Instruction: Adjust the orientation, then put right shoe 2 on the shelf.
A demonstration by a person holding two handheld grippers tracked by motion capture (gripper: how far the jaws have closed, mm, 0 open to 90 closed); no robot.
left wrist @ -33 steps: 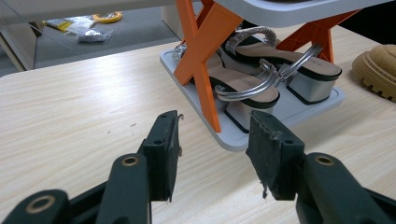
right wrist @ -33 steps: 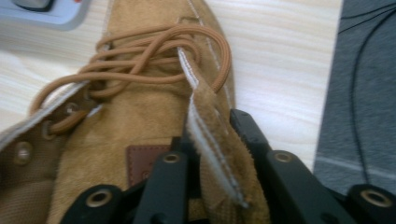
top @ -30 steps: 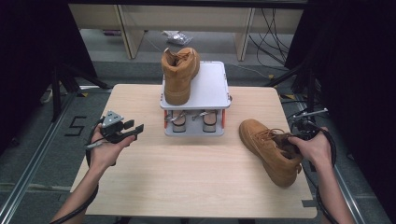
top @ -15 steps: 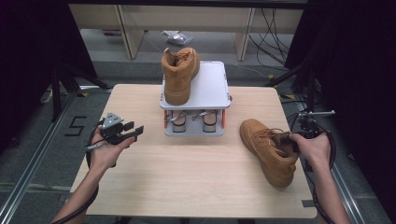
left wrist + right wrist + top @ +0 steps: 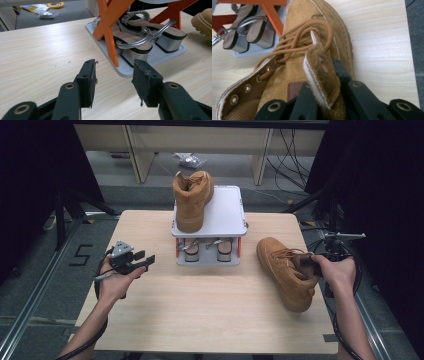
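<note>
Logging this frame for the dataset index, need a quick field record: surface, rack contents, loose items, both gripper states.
surface: wooden table
rack: two-tier, white top shelf, orange legs, at the table's far middle
top shelf: one tan boot, upright, left half
lower shelf: pair of silver heeled sandals
loose item: second tan boot on the table, right of the rack
left gripper: open, empty, over the table, facing the rack
right gripper: shut on second tan boot's collar flap
</note>
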